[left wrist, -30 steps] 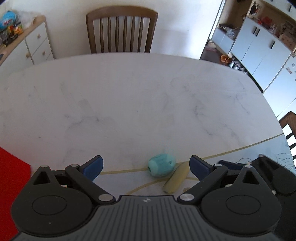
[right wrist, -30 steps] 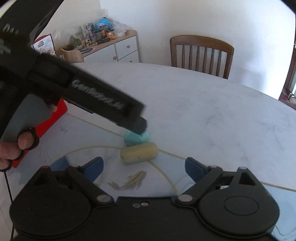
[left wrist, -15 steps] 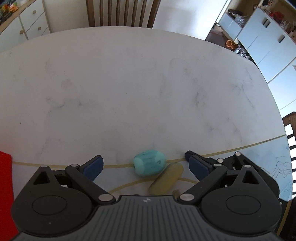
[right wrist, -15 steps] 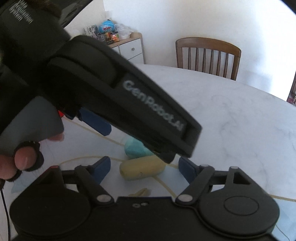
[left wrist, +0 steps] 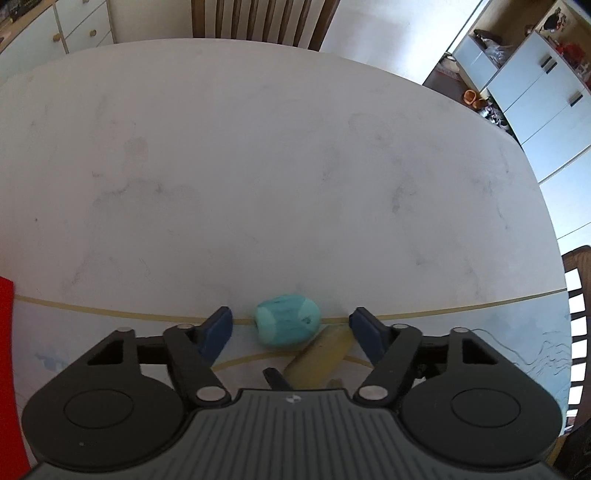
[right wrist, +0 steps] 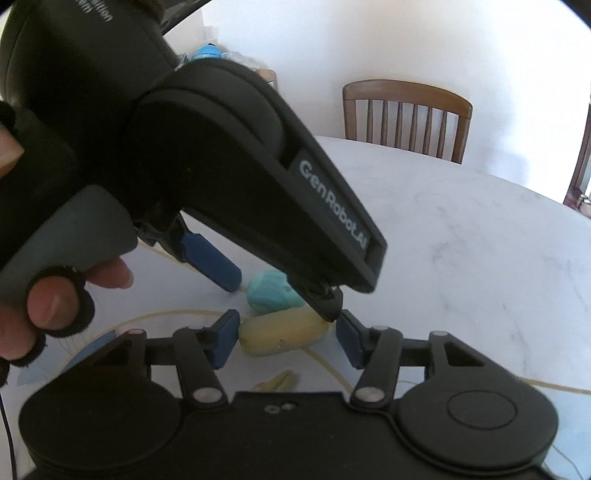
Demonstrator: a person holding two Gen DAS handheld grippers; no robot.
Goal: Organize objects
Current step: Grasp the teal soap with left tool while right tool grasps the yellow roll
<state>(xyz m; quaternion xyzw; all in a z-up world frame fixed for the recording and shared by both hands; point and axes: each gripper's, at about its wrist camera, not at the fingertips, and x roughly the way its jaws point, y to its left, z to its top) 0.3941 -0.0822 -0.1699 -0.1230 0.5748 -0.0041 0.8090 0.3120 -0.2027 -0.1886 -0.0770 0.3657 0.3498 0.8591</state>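
A teal egg-shaped piece [left wrist: 286,325] lies on the white marble table [left wrist: 277,166] against a yellow oblong piece [left wrist: 317,358]. My left gripper [left wrist: 291,330] points steeply down over the teal piece. Its jaws are closing, with a gap still showing on each side of the piece. In the right wrist view the left gripper [right wrist: 279,295] straddles the teal piece [right wrist: 267,293]. My right gripper [right wrist: 286,339] has the yellow piece [right wrist: 282,334] between its closing blue pads [right wrist: 225,338]. The left pad sits at the piece's end, and the right pad stands a little off it.
A person's hand [right wrist: 55,306] holds the left gripper's handle. A wooden chair [right wrist: 406,118] stands at the table's far side, with a sideboard [left wrist: 74,26] to its left. A red sheet [left wrist: 5,369] lies at the left edge. A small yellowish scrap [right wrist: 277,382] lies near the right gripper.
The left gripper tipped further down over the teal piece and its jaws narrowed around it. The right jaws narrowed around the yellow piece. Both pieces stay in place.
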